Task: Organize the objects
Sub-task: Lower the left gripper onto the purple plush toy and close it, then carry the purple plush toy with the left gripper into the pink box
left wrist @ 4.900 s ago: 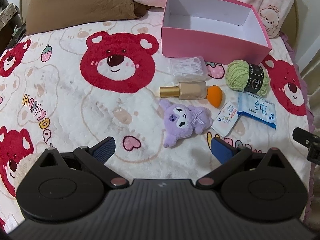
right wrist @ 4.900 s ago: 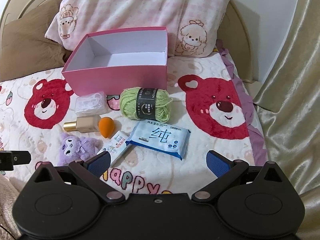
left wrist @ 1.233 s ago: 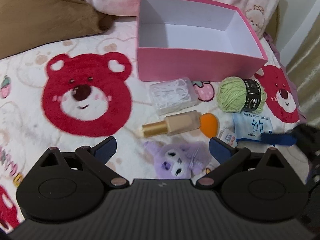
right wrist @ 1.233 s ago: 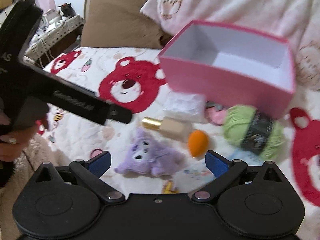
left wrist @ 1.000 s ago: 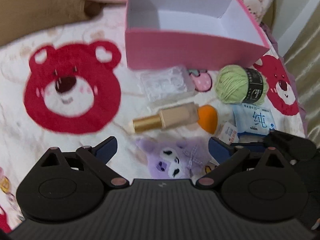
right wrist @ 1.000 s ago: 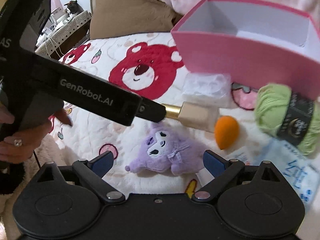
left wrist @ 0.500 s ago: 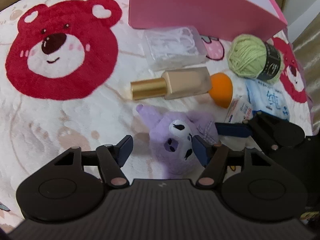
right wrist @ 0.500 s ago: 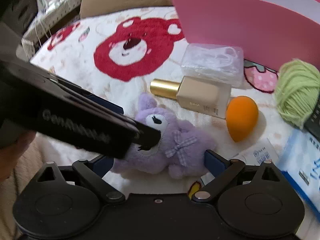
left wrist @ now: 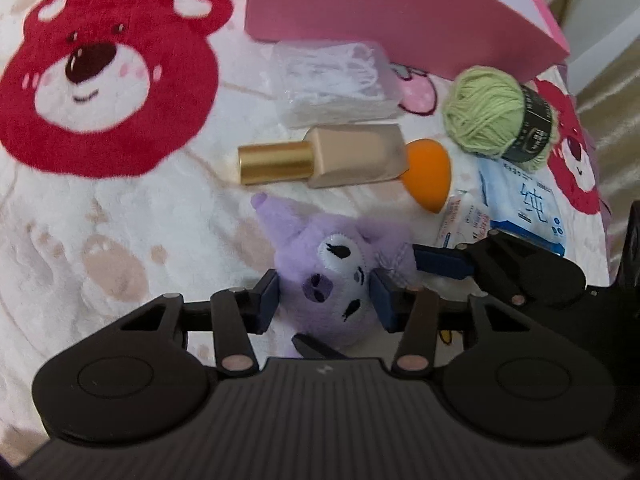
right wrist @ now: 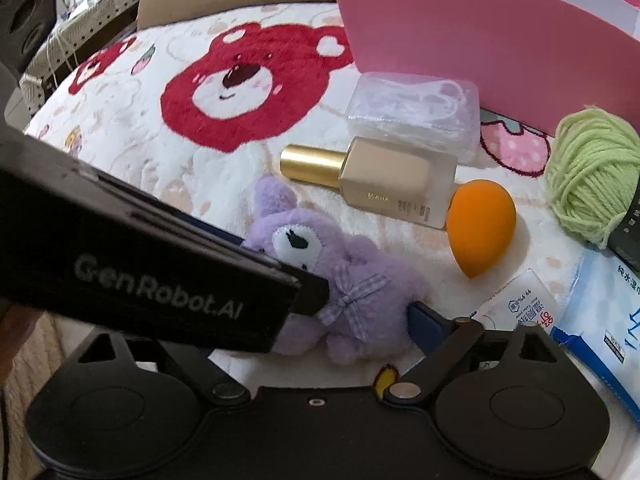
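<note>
While the left gripper (left wrist: pixel 324 300) is closed on the head of the purple plush toy (left wrist: pixel 340 280), at the bottom centre of its view, the toy lies on the bed blanket (left wrist: pixel 120 240) and is not lifted. Its two fingers (left wrist: pixel 266 300) press the soft head from both sides. The right gripper (right wrist: pixel 400 320) is just beside it: one of its fingers touches the toy's body near the small bow, but the other finger is hidden behind the left gripper's body, so I cannot tell if it is open or grasping.

A little farther, in the middle of the frame, lie the gold-capped bottle (left wrist: pixel 320 156) and the orange sponge (left wrist: pixel 428 178), touching each other. At the right side are a small sachet (left wrist: pixel 464 220) and the blue wipes pack (left wrist: pixel 524 208). Behind them are the clear plastic case (left wrist: pixel 332 84) and the green yarn ball (left wrist: pixel 492 116).

At the top stands the pink box (left wrist: pixel 400 20). I see only its front wall, so its inside is hidden. My judgement: the organizing is only at its start, since seven things remain on the bed, and the toy seems to be the first to go.
</note>
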### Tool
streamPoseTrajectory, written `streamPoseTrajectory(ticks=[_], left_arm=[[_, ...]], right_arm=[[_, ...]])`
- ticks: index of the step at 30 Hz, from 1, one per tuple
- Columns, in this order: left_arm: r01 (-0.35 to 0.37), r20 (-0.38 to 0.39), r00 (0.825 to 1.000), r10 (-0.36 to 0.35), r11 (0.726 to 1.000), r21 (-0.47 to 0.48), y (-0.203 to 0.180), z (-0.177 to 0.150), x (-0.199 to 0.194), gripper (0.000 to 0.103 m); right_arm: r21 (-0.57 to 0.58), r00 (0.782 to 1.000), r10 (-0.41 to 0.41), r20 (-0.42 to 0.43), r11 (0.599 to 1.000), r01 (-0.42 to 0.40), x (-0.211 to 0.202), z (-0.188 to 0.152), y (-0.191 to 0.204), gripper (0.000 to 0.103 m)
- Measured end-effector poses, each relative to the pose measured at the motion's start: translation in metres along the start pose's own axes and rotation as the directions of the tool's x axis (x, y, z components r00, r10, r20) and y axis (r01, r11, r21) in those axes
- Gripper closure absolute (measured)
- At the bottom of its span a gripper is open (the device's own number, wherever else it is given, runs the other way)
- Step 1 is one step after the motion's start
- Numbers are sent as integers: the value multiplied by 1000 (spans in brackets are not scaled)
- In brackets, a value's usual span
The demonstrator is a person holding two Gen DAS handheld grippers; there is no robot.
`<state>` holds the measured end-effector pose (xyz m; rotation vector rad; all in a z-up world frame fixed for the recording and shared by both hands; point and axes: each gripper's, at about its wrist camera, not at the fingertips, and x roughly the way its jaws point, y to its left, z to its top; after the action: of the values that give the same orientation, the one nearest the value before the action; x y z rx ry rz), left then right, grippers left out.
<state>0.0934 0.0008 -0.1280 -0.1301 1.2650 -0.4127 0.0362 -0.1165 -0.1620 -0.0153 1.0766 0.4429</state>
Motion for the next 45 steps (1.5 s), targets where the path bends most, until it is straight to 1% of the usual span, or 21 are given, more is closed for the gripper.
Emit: streamPoseTrajectory(ticks=[2, 6, 10, 15, 22, 28, 30, 32, 35, 38, 41, 45], left_arm=[[1, 22, 1000, -2, 1000, 25, -4, -2, -5, 56], [32, 58, 998, -34, 999, 34, -7, -3, -16, 56], [50, 119, 991, -57, 997, 63, -13, -4, -33, 56], [76, 198, 976, -94, 992, 98, -23, -4, -57, 56], [87, 276, 953, -125, 986, 144, -43, 1, -88, 56], [73, 320, 938, -134, 978, 195, -65, 24, -113, 56], [92, 310, 939, -149, 978, 190, -71, 36, -119, 56], [111, 320, 932, -170, 975, 193, -77, 44, -125, 56], [115, 338, 923, -182, 971, 208, -86, 57, -131, 56], [121, 345, 920, -187, 972, 202, -93, 76, -132, 56], [144, 336, 919, -208, 968, 205, -96, 95, -130, 56], [165, 328, 918, -223, 967, 195, -97, 125, -120, 56]], right_arm=[[3, 1000, -1, 26, 1000, 1, -4, -2, 2, 16], [-22, 996, -13, 84, 1000, 15, -15, -6, 4, 17], [-41, 990, -24, 137, 999, 30, -32, -4, 8, 17], [-65, 982, -38, 187, 997, 51, -55, 4, 9, 16], [-111, 966, -56, 251, 990, 86, -86, 17, 6, 15], [-150, 953, -80, 292, 980, 129, -114, 43, -1, 15], [-173, 954, -86, 286, 975, 140, -123, 51, -6, 15], [-203, 950, -97, 295, 966, 161, -133, 59, -10, 15], [-215, 949, -97, 300, 962, 166, -144, 73, -20, 15], [-222, 945, -104, 311, 958, 179, -150, 84, -29, 15], [-241, 939, -122, 322, 948, 206, -151, 98, -37, 15], [-225, 949, -137, 282, 953, 205, -147, 126, -57, 15]])
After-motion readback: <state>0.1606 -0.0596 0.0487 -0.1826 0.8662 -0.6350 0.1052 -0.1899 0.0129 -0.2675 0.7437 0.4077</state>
